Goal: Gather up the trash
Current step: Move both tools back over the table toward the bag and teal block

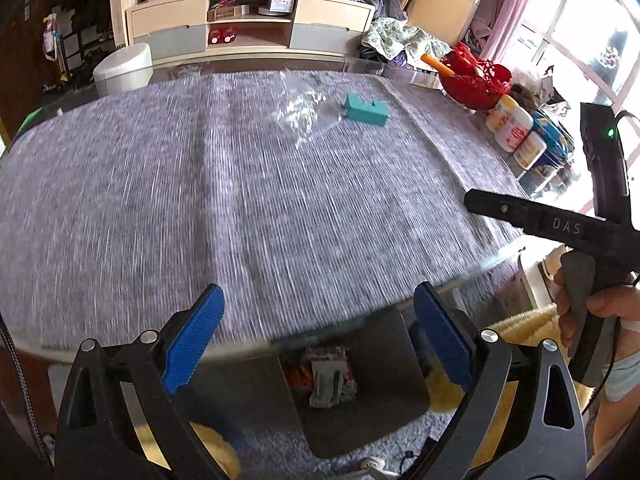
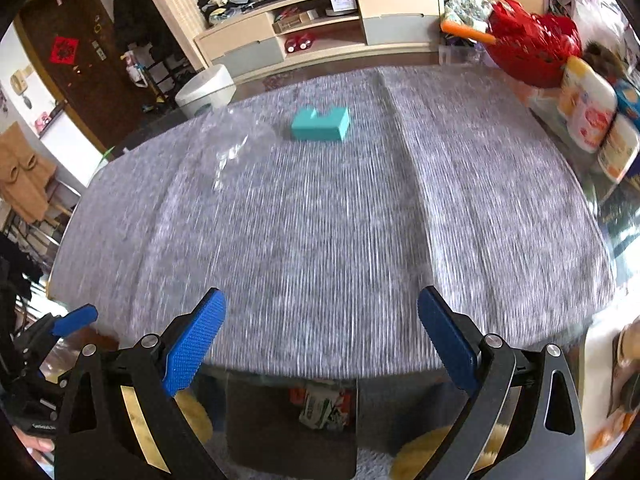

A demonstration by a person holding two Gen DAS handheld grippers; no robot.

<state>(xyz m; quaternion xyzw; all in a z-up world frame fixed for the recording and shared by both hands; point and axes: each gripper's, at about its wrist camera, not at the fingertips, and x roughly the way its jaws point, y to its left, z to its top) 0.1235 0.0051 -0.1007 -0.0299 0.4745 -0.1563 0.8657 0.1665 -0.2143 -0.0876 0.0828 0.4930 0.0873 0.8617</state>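
A crumpled clear plastic wrapper lies on the grey table mat, toward the far side. A teal block sits just right of it. Both show in the right wrist view, wrapper and block. Below the table's near edge stands a dark bin holding crumpled wrappers; it also shows in the right wrist view. My left gripper is open and empty over the near edge. My right gripper is open and empty, also at the near edge.
A red basket with an orange handle and several tins and jars stand along the table's right side. A white stool and a TV cabinet stand beyond the table. The right gripper's body is at right.
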